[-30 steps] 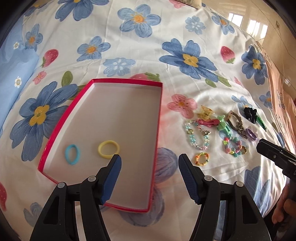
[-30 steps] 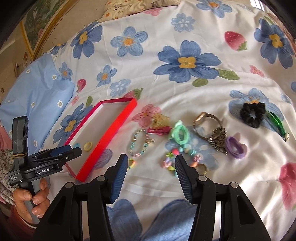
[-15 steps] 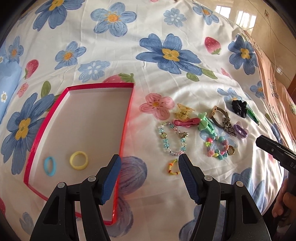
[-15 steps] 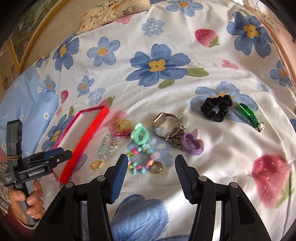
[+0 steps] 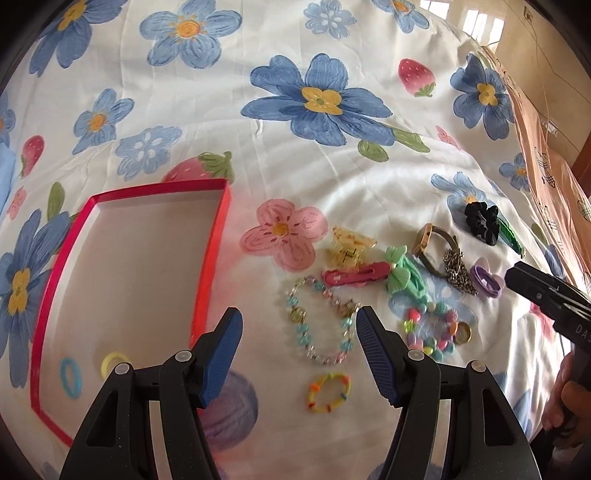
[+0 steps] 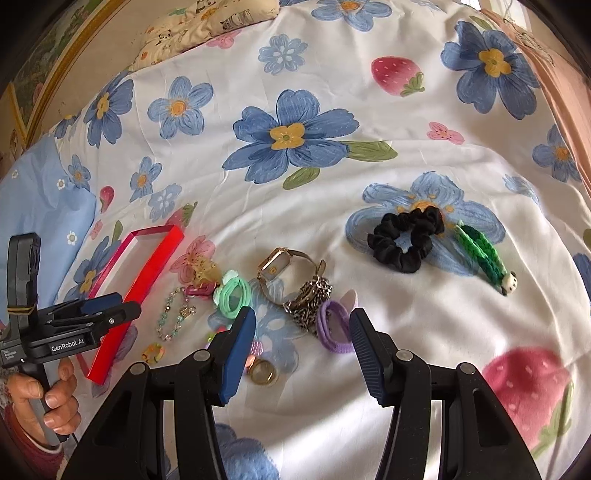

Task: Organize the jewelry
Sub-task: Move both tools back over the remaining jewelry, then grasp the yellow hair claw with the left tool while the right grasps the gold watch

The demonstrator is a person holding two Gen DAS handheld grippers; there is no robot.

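A red-rimmed tray [image 5: 210, 254] lies on the bed at left, holding a blue ring [image 5: 71, 376] and a yellow ring [image 5: 110, 363]. Jewelry lies loose to its right: a pastel bead bracelet [image 5: 321, 321], a small multicolour ring [image 5: 328, 392], a pink clip [image 5: 356, 277], a yellow claw clip [image 5: 351, 245], a green tie [image 6: 232, 297], a watch [image 6: 277, 264], a chain [image 6: 308, 304], a purple tie [image 6: 332, 326], a black scrunchie [image 6: 404, 238] and a green braided clip [image 6: 484, 254]. My left gripper [image 5: 297, 354] is open above the bead bracelet. My right gripper [image 6: 301, 350] is open above the chain and purple tie.
The floral bedsheet [image 6: 295, 140] covers the whole surface. A blue pillow [image 6: 40, 199] lies at far left and a patterned pillow [image 6: 207, 22] at the back. A peach cloth [image 5: 554, 177] hangs along the right edge.
Both grippers have moved right, away from the tray and over the loose jewelry. Both stay open and empty. The jewelry has not moved.
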